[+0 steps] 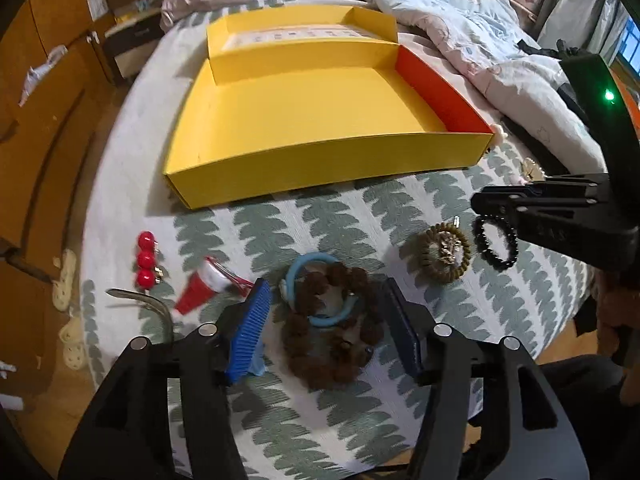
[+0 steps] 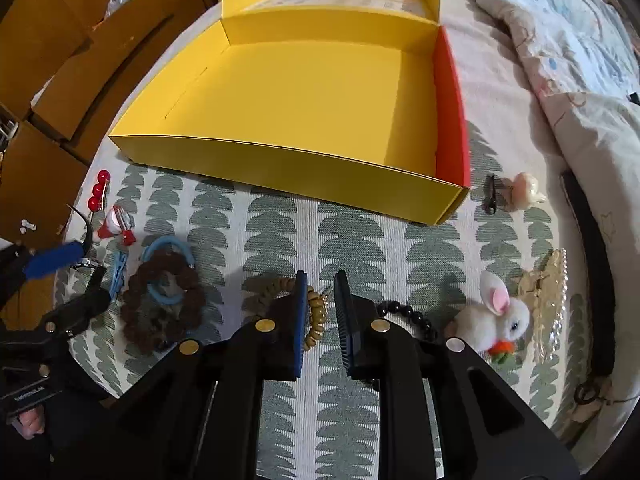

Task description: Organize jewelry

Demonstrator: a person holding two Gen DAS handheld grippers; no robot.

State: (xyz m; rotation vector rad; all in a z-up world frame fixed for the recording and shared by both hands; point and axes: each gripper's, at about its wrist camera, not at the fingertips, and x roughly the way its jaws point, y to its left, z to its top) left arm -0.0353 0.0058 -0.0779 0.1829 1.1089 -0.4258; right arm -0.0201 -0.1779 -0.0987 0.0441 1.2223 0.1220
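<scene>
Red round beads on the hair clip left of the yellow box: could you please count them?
3, in a row on the red-beaded hair clip, lying on the patterned bed cover, left of the red cone-shaped clip. None seems hidden.

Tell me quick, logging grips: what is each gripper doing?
Left gripper: open, straddling the brown bead bracelet.
Right gripper: open a little, holding nothing.

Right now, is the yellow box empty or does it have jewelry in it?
Empty: the yellow box shows only bare floor, and the jewelry lies outside it on the bedspread.
</scene>
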